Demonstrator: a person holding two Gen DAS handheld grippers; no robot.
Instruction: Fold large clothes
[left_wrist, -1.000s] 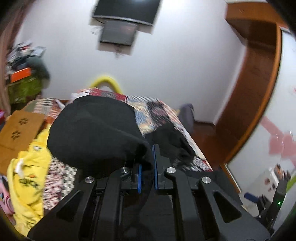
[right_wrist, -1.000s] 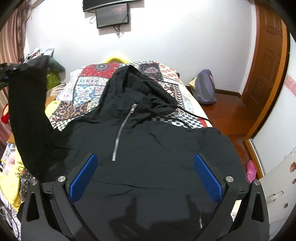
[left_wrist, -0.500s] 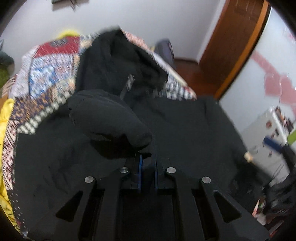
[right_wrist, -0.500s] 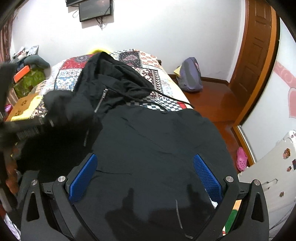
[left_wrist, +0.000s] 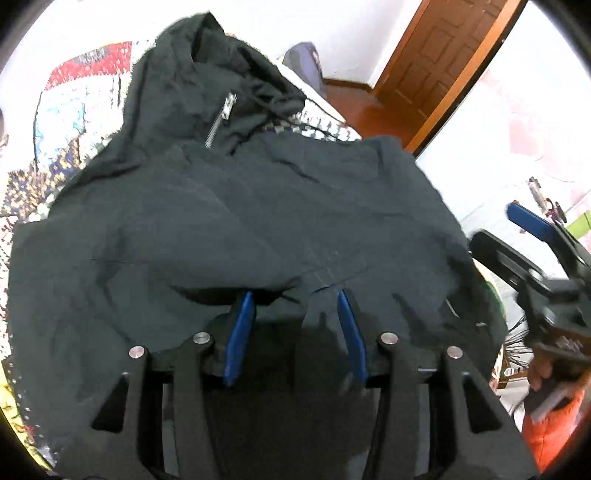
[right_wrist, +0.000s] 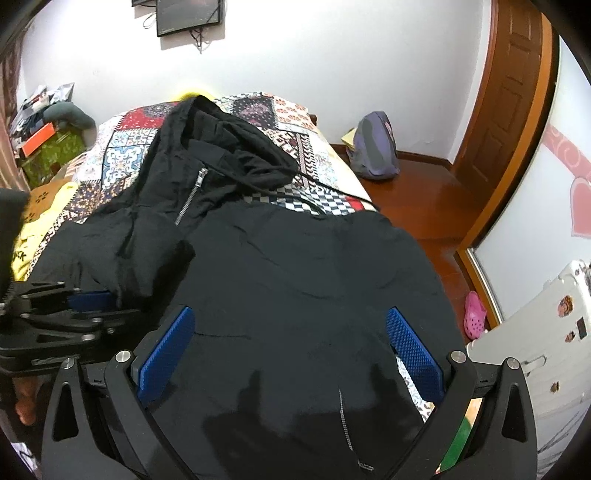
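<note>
A black zip-front hoodie (right_wrist: 295, 280) lies spread across a bed covered with a patchwork quilt (right_wrist: 125, 147), hood toward the far wall. Its left sleeve (right_wrist: 122, 254) is folded inward over the chest, apparently to narrow the garment into a rectangle before folding it further.

The left gripper (left_wrist: 295, 299) sits just at the sleeve's cuff edge, its blue pads parted a moderate way with nothing pinched between them, which suggests the cloth is being let go. The right gripper (right_wrist: 288, 332) hovers above the hoodie's lower front with its fingers spread wide and empty, probably ready for the opposite sleeve.

Beyond the hoodie's right side, a purple backpack (right_wrist: 375, 151) rests on the wooden floor.
</note>
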